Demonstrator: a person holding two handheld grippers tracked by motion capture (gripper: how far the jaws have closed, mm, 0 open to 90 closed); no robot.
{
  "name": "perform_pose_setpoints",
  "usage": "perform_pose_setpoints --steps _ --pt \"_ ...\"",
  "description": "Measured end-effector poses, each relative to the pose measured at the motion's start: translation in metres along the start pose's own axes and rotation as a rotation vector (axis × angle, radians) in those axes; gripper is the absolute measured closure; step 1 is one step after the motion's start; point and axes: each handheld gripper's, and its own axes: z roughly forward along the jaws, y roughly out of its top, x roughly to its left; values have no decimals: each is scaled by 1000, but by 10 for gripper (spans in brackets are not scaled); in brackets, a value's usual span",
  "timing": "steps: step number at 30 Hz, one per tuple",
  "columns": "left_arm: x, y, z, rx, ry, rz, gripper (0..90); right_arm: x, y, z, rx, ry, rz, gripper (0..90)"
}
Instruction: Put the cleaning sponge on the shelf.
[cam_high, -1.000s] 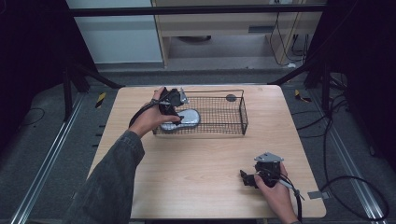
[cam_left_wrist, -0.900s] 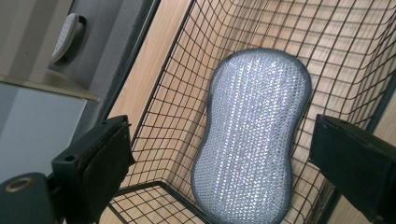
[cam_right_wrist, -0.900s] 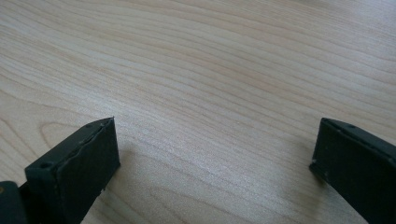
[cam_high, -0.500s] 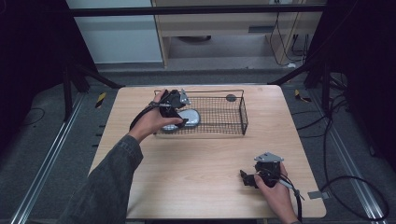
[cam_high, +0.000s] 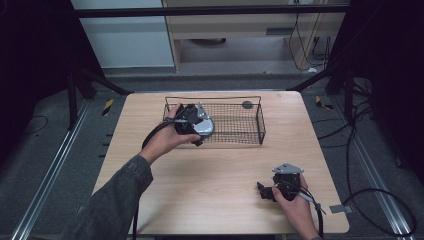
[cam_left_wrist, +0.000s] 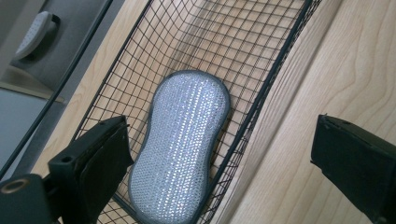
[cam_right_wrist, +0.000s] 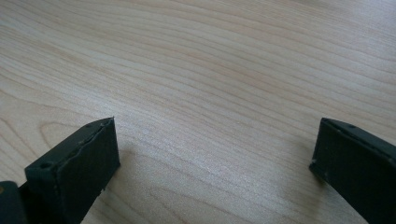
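The left gripper (cam_left_wrist: 219, 154), jaws spread wide, hangs over the wire basket (cam_left_wrist: 261, 98) at the frame's centre; the silver sponge (cam_left_wrist: 180, 149) lies free inside, against the basket's near wall. The drop looks done, so pulling clear seems next. The right gripper (cam_right_wrist: 215, 154) gapes, empty, above bare table (cam_right_wrist: 210, 60).

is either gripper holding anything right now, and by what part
Nothing is held. The left gripper is open above the sponge in the wire basket; the right gripper is open.

Lab: framed table (cam_high: 220, 200), floor cables (cam_high: 370, 195)
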Motion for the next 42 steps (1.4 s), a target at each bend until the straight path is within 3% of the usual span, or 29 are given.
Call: perform_pose_setpoints --steps 10,21,42 --pt "-18 5 -15 -69 -11 -30 44 0 0 0 0 -2 -1 8" --pt "-35 -1 -30 -117 -33 -115 42 0 0 0 -1 -4 3 8" --pt "-59 -16 -43 -130 -55 -131 41 1 0 0 -1 -7 3 8"
